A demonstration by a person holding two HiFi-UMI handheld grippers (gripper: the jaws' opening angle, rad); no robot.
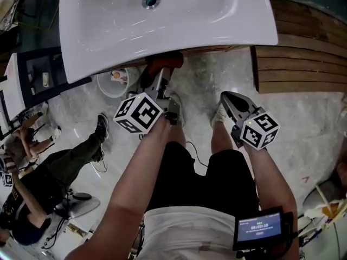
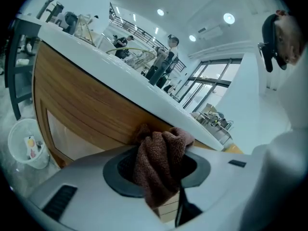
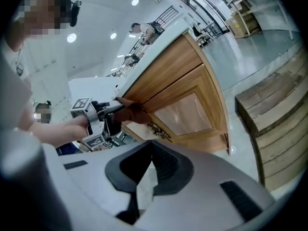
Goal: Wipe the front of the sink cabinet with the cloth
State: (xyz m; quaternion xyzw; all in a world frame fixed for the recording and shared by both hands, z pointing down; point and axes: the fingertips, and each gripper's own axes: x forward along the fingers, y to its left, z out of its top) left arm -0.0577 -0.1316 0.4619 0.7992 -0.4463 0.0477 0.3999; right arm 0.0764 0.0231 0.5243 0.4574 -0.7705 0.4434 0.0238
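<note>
pale marble floor runs under a white sink (image 1: 179, 31) set on a wooden cabinet (image 2: 82, 105). the left gripper (image 1: 164, 76) has its jaws clamped on the brown cloth (image 2: 159, 162), a bunched wad that fills the gap between them. the cloth pokes out ahead, its far end seemingly against the cabinet's top rail. the right gripper (image 1: 232, 103) hangs off to the side, jaws drawn together on nothing. the cloth looks light, soft and limp, likely to fold or drag. a grip through the thick middle of the bunch should keep it from slipping out.
</note>
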